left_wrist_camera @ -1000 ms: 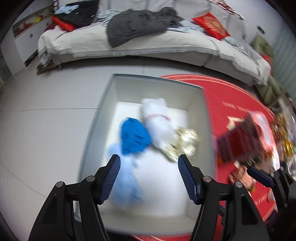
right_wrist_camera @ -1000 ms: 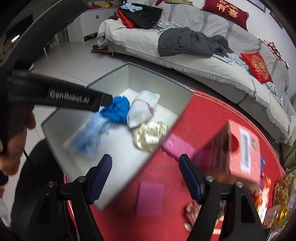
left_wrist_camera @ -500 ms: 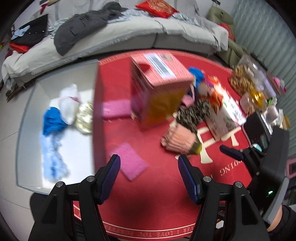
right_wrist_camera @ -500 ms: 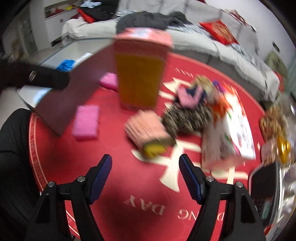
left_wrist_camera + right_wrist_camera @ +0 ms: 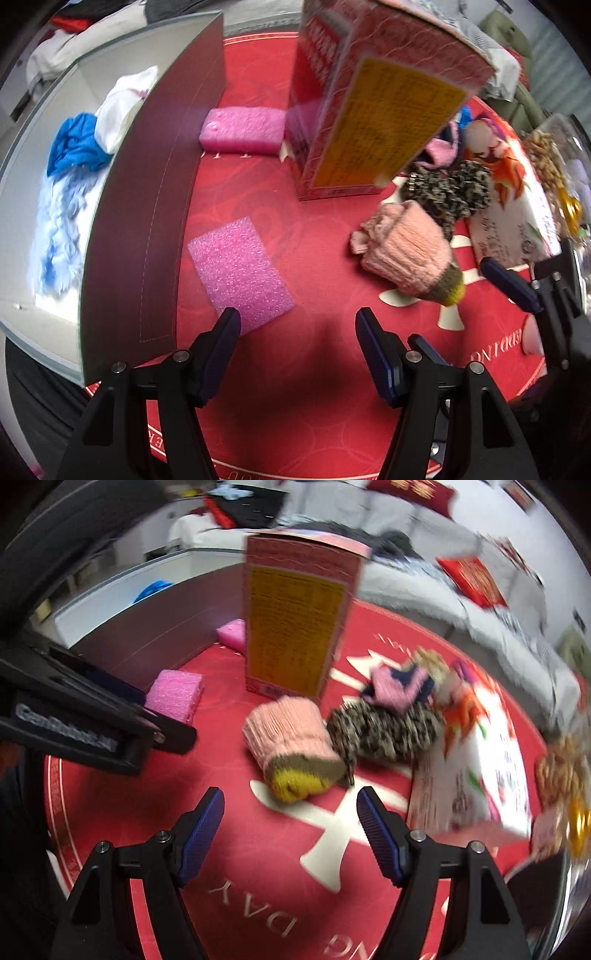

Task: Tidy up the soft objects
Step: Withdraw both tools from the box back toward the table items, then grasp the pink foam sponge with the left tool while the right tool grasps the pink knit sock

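Observation:
My left gripper (image 5: 297, 328) is open and empty above the red round table, just right of a flat pink foam sheet (image 5: 240, 262). My right gripper (image 5: 290, 808) is open and empty, close in front of a rolled pink knit piece with a yellow end (image 5: 295, 747), which also shows in the left wrist view (image 5: 406, 254). A leopard-print soft item (image 5: 384, 727) lies behind the roll. A grey storage box (image 5: 140, 206) at the left holds blue cloth (image 5: 75, 144), a white cloth (image 5: 123, 103) and pale blue fluff (image 5: 55, 229). A thick pink foam block (image 5: 243, 129) lies by the box wall.
A tall red and yellow carton (image 5: 299, 616) stands mid-table behind the knit roll. A white printed box (image 5: 476, 768) and snack bags (image 5: 561, 775) crowd the right side. A pink and navy soft item (image 5: 399, 683) lies behind the leopard piece. A sofa with clothes (image 5: 406, 565) is beyond.
Both grippers swung from over the grey box to the right and dropped low over the red table. The knit roll now sits close before the right gripper. Both stayed open.

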`<state>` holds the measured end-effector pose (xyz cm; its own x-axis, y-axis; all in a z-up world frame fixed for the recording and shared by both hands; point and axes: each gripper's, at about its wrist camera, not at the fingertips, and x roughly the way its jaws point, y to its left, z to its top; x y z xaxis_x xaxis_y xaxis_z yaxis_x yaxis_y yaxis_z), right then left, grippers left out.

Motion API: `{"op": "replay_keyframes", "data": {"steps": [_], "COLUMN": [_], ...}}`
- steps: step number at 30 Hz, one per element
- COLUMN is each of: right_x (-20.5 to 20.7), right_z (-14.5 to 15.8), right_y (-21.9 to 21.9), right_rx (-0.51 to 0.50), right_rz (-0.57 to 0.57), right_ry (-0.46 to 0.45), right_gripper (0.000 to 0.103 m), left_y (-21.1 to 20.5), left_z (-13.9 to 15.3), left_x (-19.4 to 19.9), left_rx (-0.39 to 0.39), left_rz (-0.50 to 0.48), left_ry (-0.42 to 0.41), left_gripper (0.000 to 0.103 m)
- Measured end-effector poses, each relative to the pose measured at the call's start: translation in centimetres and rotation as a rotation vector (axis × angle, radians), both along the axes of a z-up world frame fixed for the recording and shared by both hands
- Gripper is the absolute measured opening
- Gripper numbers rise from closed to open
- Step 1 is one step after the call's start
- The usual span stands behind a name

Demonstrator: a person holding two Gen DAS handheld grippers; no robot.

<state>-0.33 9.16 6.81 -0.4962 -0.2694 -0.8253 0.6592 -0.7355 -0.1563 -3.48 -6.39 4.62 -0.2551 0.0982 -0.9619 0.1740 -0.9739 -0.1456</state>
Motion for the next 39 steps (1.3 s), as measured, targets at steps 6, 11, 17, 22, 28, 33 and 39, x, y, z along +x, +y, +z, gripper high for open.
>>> {"op": "replay_keyframes", "data": {"steps": [6,11,17,22,28,33,39], "right_x": [-0.9,-0.3,-1.4,-3.0,-4.0,-5.2,-2.1], "right_z": [-0.3,-0.3,-0.9,-1.6,-2.7,-3.5,-2.6], "right_y": [-1.6,-3.2,-4.1,-3.1,-2.7,-3.6,-1.6], "right_rx": [0.040,0.090,0.079,0.090,0.048,0.032,0.056], "right_rz": [0.124,0.248,0.260,0.215,0.201,0.159,0.100], "right_ry": [0.037,0.113,0.106,0.062,-0.006,-0.087,-0.088], "right_gripper": [0.063,0.059,0.062,0.069,0.069,0.053,0.048], "left_y": [-0.8,-1.1,-1.8,-1.1,-0.6,-1.3,-1.2], "left_z": [0.2,0.4,0.1,-0.1,-0.2,-0.2,-0.2], "left_x": [-0.1,0.3,-0.3,-0.8,-1.7,-1.8,-1.1], "left_rx": [0.017,0.023,-0.024,-0.033,-0.061,-0.048,-0.104], "left_rz": [0.104,0.132,0.151,0.124,0.126,0.117,0.116], "left_ry": [0.044,0.068,0.064,0.051,0.050,0.043,0.028], "left_gripper": [0.066,0.066,0.067,0.083,0.083,0.083,0.083]}}
